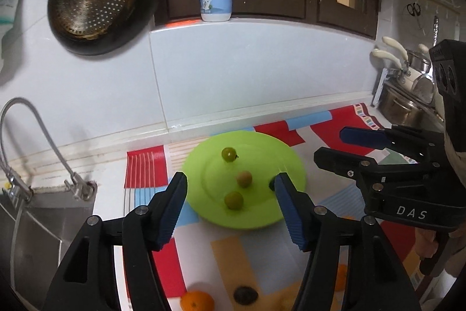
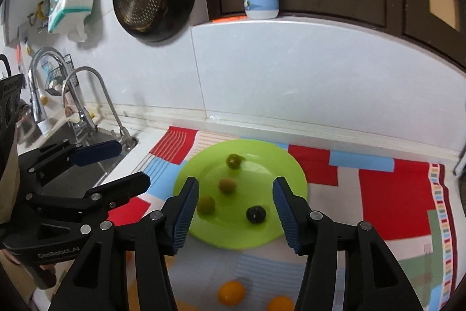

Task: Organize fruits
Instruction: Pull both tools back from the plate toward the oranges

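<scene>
A lime-green plate (image 2: pixel 291 174) lay on a patchwork mat (image 2: pixel 390 194) spread over the worktop, and everything else sat in relation to it. On the plate were four small fruits: a dark green one (image 2: pixel 233 161) toward its far rim, a brownish one (image 2: pixel 227 185) near its middle, a yellow-green one (image 2: pixel 206 205) by its near left edge, and a black one (image 2: pixel 255 214) by its near right edge. Off the plate, on the mat on its near side, lay two oranges (image 2: pixel 231 293), and a dark fruit (image 1: pixel 246 295) showed there in the left wrist view. The left gripper (image 1: pixel 230 209) and the right gripper (image 2: pixel 236 212) both hung above the plate's near edge, jaws partly apart and empty. A sink (image 1: pixel 35 223) stood left of the plate.
</scene>
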The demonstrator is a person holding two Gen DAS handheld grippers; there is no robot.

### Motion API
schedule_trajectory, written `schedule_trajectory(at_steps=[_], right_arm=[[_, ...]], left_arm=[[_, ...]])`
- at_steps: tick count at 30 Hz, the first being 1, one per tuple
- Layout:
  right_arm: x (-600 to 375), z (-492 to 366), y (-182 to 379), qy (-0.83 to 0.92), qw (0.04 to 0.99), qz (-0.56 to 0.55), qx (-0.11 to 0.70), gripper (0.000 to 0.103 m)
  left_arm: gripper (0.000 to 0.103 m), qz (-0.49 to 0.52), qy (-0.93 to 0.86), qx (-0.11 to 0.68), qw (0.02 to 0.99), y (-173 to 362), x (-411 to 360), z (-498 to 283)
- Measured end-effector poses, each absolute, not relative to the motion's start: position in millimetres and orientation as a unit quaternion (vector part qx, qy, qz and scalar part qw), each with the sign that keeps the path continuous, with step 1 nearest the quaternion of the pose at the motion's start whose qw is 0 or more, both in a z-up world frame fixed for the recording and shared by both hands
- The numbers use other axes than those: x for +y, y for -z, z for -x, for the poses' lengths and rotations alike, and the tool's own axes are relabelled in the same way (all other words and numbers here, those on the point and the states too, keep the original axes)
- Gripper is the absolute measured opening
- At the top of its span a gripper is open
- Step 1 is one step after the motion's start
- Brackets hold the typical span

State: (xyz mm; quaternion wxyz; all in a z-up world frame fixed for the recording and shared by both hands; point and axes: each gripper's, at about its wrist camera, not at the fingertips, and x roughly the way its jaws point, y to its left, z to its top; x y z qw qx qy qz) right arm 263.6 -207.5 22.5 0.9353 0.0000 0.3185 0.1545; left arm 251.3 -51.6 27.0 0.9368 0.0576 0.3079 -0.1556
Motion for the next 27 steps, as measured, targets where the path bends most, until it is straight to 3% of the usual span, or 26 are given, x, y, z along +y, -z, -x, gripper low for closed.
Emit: schedule_trajectory(at_steps=[11, 17, 27], right_arm=[[-210, -199, -25, -0.131, 0.948, 0.017, 0.289, 0.054], [-211, -172, -18, -0.126, 0.949, 0.026, 0.287, 0.059], [-213, -145, 4, -0.119, 0.936, 0.050, 0.326, 0.059]], left_arm=[[0.062, -0.067, 0.167, 0.308, 0.934, -13, -52, -200], [0.062, -0.086, 0.185, 0.307, 0.930, -2, -56, -175], [0.062, -0.126, 0.204, 0.333, 0.912, 24, -64, -153]])
